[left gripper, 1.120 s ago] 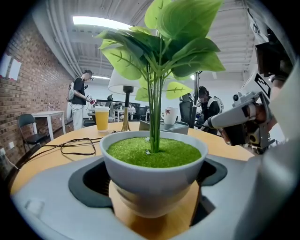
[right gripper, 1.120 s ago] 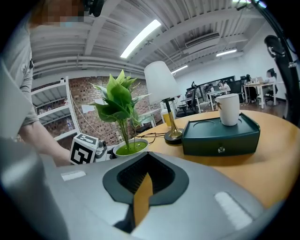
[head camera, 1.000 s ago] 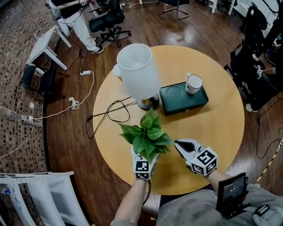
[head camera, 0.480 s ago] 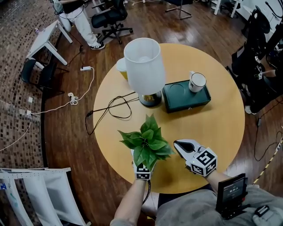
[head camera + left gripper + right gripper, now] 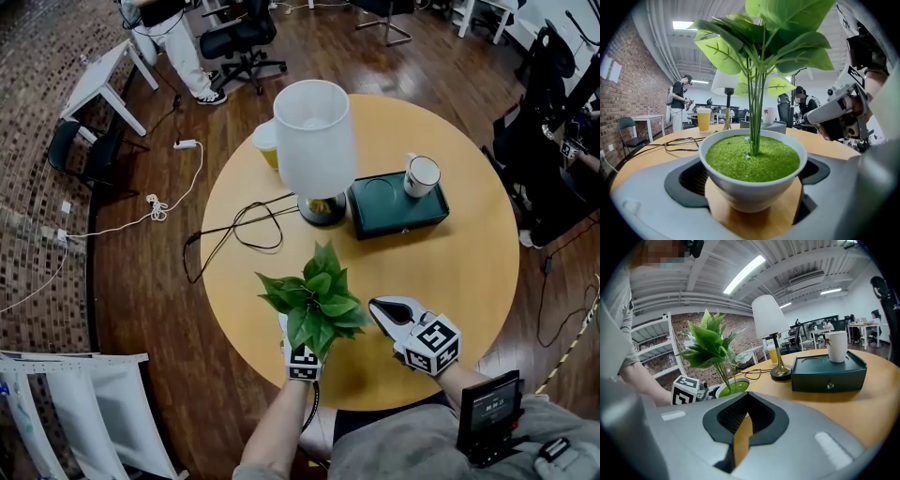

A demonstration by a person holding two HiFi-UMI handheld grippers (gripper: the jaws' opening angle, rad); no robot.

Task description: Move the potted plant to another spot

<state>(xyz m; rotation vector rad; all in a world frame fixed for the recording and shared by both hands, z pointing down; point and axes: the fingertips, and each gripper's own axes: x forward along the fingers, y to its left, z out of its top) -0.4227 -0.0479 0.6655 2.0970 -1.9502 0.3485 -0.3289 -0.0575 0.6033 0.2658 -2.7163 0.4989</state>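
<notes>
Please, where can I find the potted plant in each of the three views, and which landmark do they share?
Head view: the potted plant stands at lower centre.
Left gripper view: it fills the middle, very close.
Right gripper view: it is left of centre.
Shared landmark: the white lamp, beyond the plant in all three views.

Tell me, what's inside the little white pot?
The white pot holds green grainy filling almost to its rim, and the plant's stems stand in its middle. Anything under that filling is covered.
</notes>
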